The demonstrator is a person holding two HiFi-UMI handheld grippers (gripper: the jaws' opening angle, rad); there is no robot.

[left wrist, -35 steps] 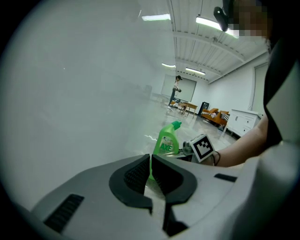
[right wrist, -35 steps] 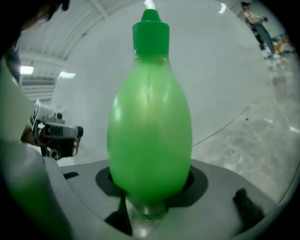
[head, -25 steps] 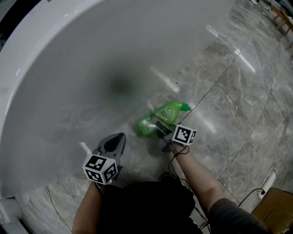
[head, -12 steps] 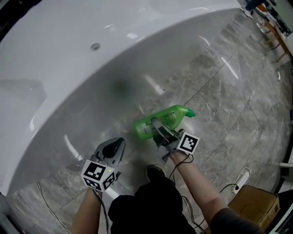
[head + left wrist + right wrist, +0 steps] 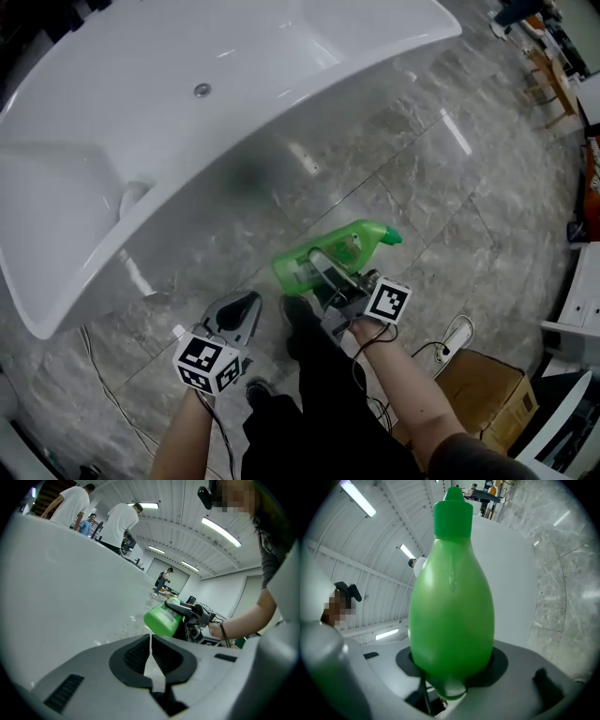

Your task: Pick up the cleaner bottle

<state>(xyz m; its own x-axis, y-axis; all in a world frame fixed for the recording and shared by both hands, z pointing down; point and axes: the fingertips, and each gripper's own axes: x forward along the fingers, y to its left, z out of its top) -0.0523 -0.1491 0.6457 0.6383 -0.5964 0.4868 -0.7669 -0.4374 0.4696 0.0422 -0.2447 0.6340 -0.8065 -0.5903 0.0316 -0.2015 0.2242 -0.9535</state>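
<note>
The green cleaner bottle (image 5: 339, 249) hangs on its side well above the marble floor, cap pointing right, with my right gripper (image 5: 324, 269) shut on its wide body. In the right gripper view the bottle (image 5: 452, 616) fills the middle, wedged between the dark pads (image 5: 499, 663). The left gripper view shows the bottle (image 5: 161, 619) ahead and to the right, held clear of the tub. My left gripper (image 5: 246, 303) is to the left of the bottle and a little nearer to me, apart from it. It is shut with nothing between its pads (image 5: 136, 653).
A large white bathtub (image 5: 187, 141) fills the upper left above the grey marble floor (image 5: 450, 187). A cardboard box (image 5: 483, 389) and a white cable (image 5: 452, 336) lie at lower right. My shoes (image 5: 298, 314) are below the grippers. Several people (image 5: 119, 524) stand far behind the tub.
Both grippers have risen, the right one carrying the green bottle up from near the floor. The floor and tub now look much farther below.
</note>
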